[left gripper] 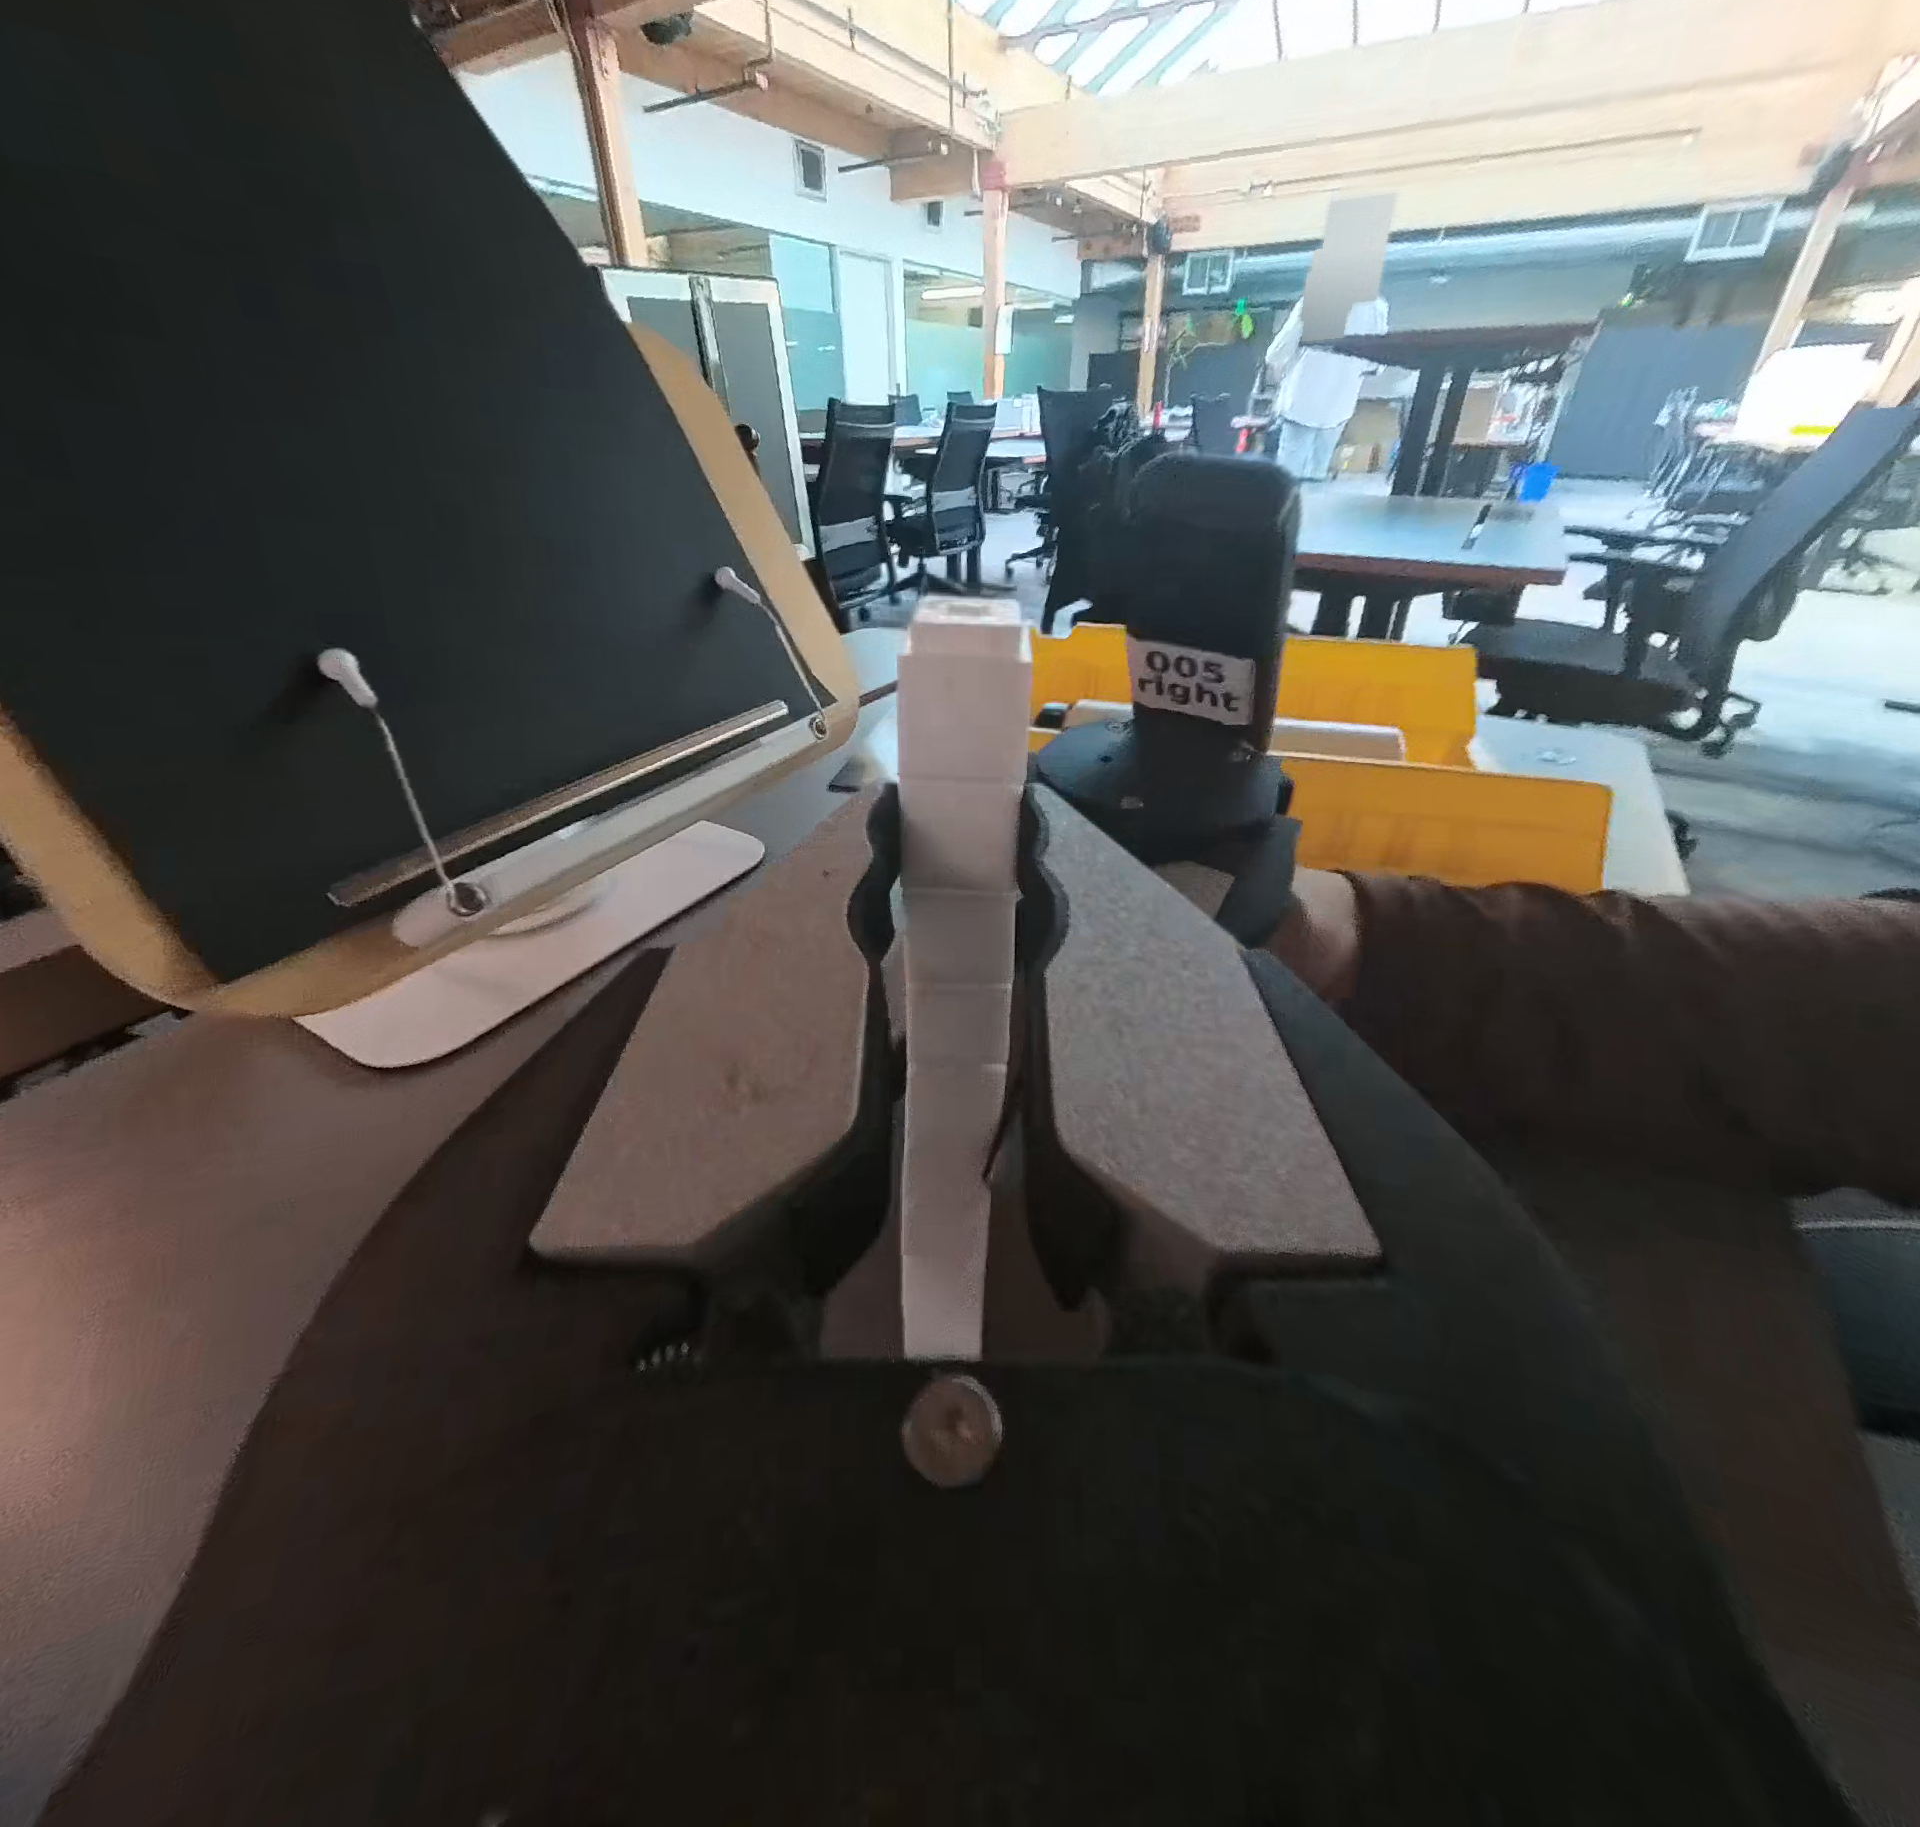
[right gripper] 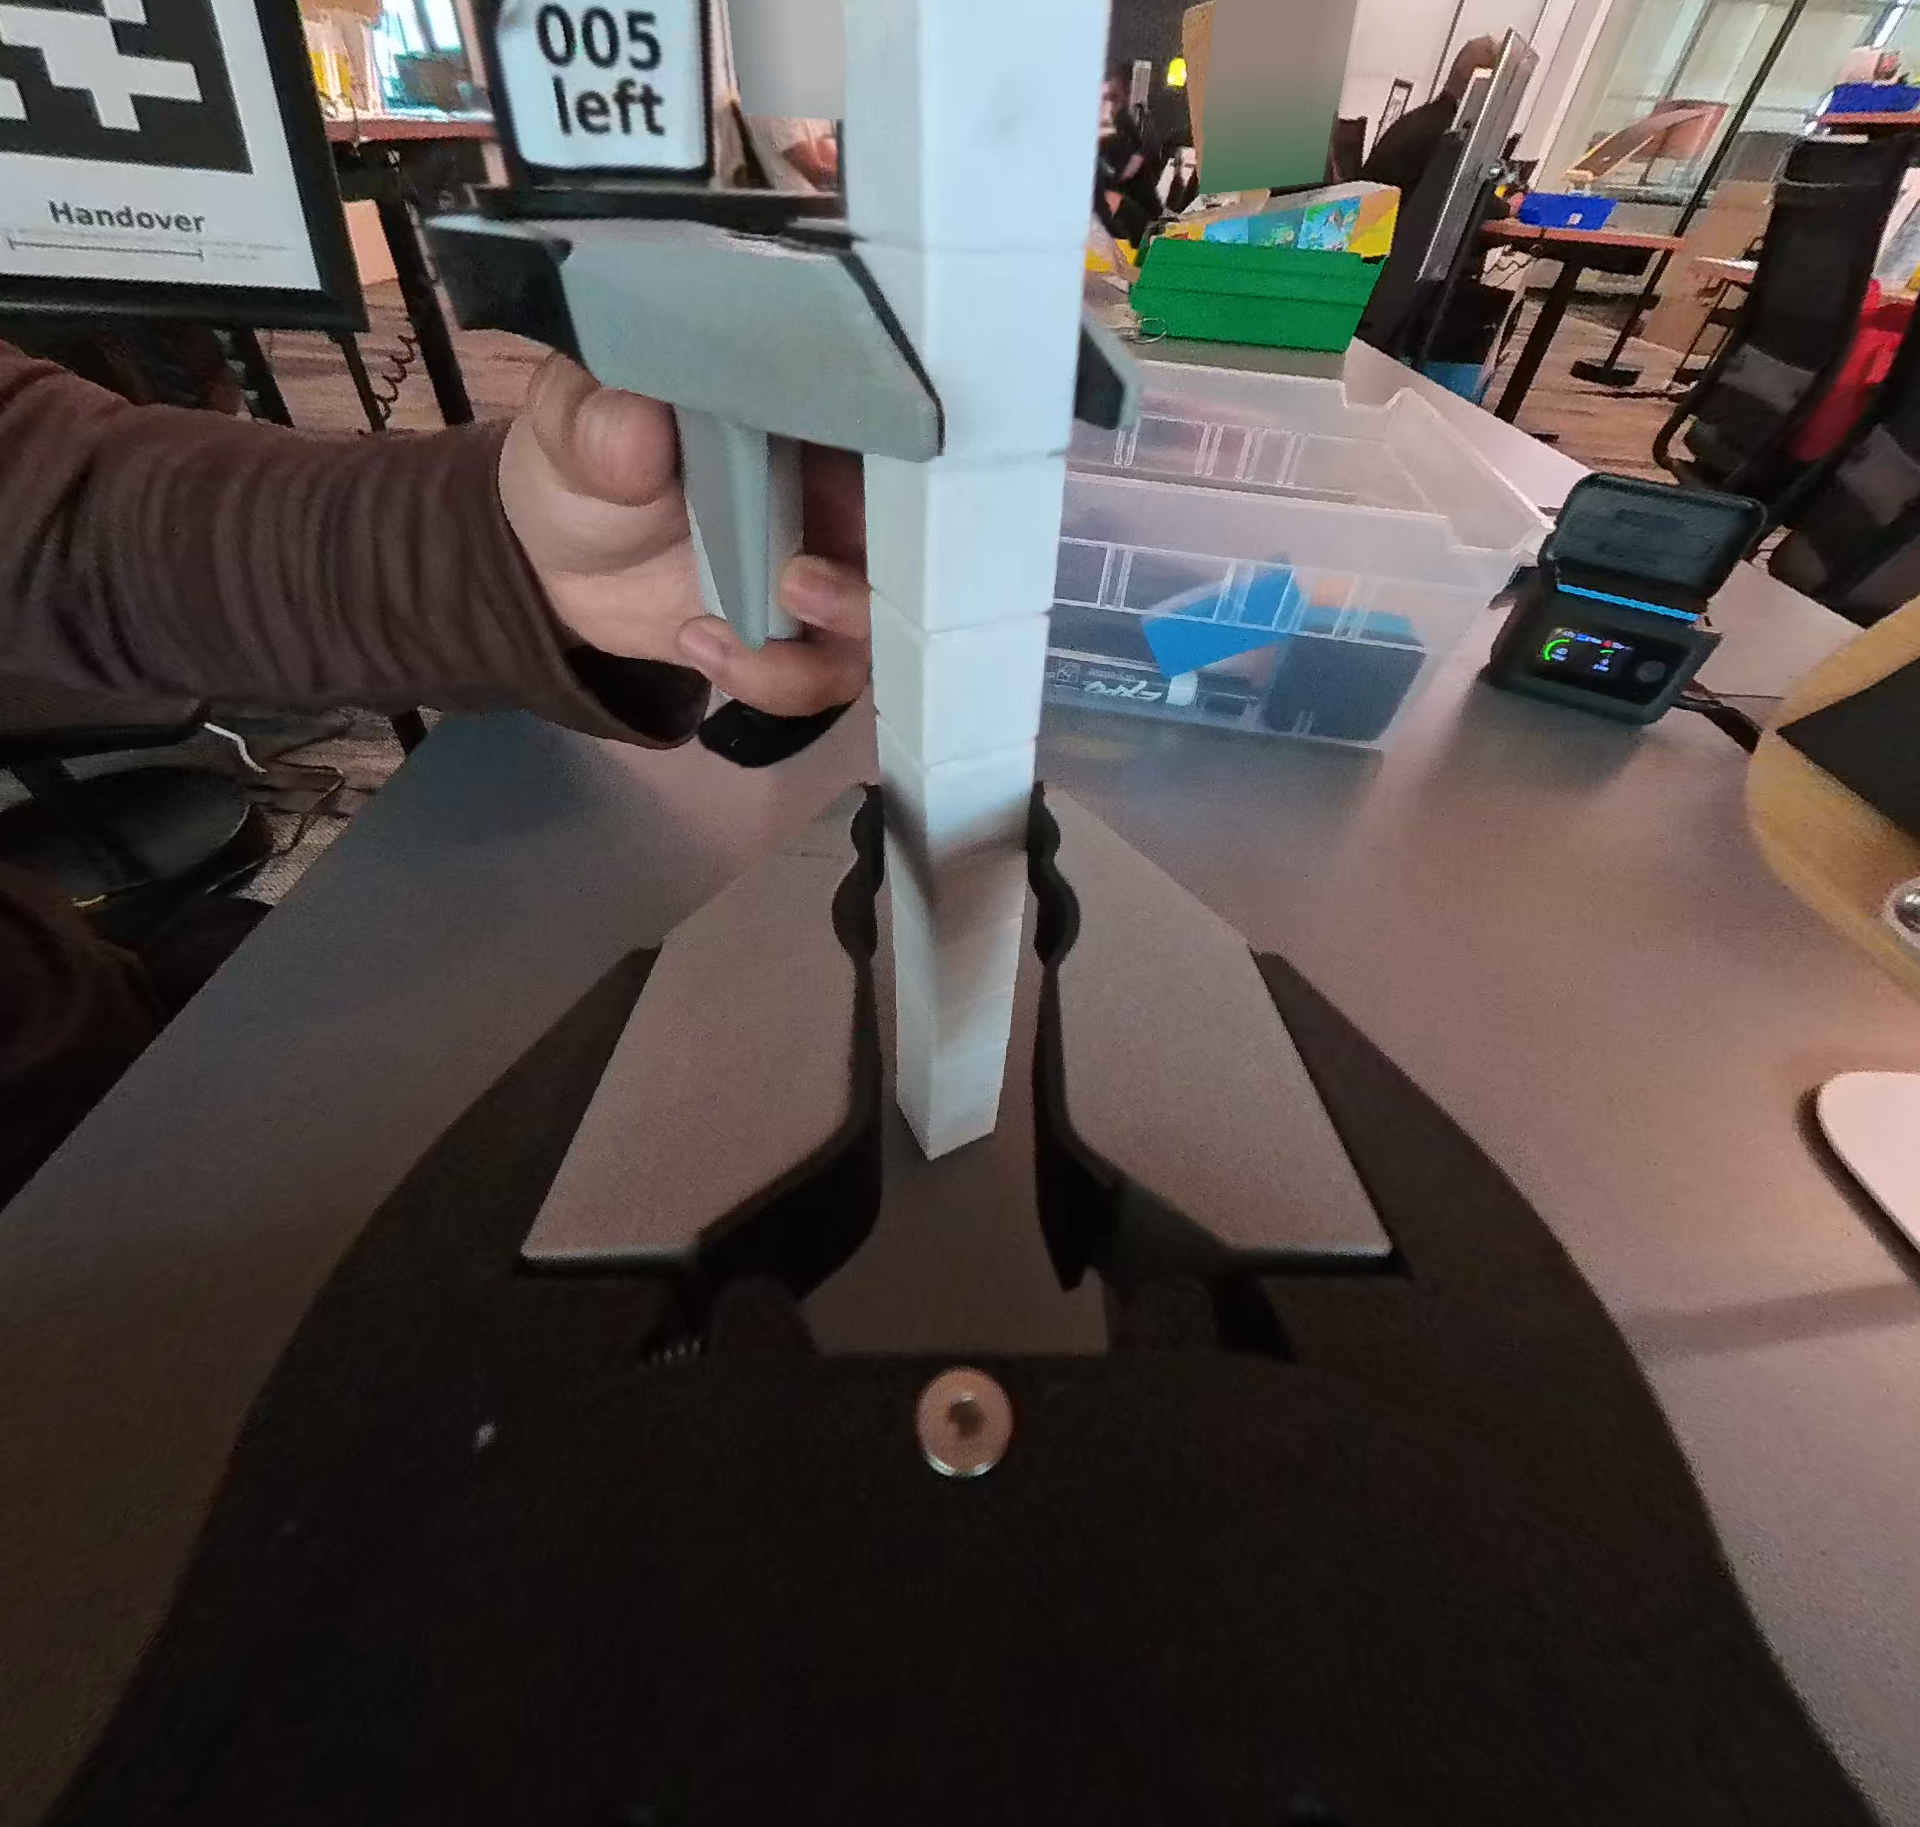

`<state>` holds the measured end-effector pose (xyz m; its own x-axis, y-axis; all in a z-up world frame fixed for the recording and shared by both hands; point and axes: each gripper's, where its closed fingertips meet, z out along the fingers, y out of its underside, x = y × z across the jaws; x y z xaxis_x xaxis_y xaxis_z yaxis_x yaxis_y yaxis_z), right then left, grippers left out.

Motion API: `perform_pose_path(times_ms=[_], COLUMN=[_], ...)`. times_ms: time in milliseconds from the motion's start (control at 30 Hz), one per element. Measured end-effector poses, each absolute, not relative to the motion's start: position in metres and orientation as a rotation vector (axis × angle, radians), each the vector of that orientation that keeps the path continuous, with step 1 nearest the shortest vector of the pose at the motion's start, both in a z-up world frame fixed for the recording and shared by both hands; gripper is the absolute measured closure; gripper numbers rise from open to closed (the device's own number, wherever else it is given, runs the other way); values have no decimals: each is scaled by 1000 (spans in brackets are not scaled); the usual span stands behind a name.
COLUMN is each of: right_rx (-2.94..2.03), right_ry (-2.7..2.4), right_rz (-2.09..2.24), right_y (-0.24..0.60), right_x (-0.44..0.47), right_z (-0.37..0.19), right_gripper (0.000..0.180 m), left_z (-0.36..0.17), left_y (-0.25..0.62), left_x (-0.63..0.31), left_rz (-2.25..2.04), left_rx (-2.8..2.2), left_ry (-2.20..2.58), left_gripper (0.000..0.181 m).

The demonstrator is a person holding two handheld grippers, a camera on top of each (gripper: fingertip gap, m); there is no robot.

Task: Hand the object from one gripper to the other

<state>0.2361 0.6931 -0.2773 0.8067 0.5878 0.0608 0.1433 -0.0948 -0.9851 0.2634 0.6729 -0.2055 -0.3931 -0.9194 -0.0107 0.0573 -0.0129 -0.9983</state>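
While the left gripper (left gripper: 956,842) stays out of nothing and clamps the white block tower (left gripper: 961,821) between both pads, the tower runs lengthwise down its throat and juts past the fingertips. From the right wrist view, the right gripper (right gripper: 956,821) flanks the tower's lower end (right gripper: 951,946); whether its pads touch is unclear. A hand (right gripper: 644,541) grips the left handle beside it, over the grey table (right gripper: 1351,894).

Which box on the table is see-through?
The clear plastic box right behind the white block stack, with a blue thing inside. The green box beyond it is solid.
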Motion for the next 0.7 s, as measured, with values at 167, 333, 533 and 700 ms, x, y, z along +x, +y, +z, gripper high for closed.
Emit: perform_pose_path(times_ms=[167,333,533,700], right_rx=[-1651,-1659,-1657,-1657], right_ry=[-575,-568,-561,-554], right_rz=[414,415,428,437], right_y=[695,695,696,696], right_x=[237,239,237,237], right_z=[-279,-280,-281,-281], right_gripper=[155,155,156,156], left_z=[-211,-214,-215,-215], left_y=[672,671,674,675], left_x=[266,268,266,265], left_rz=[-1420,-1434,-1461,-1477], left_rx=[-945,-999,-1024,-1043], left_ry=[1542,1544,1524,1533], left_gripper=[162,161,161,161])
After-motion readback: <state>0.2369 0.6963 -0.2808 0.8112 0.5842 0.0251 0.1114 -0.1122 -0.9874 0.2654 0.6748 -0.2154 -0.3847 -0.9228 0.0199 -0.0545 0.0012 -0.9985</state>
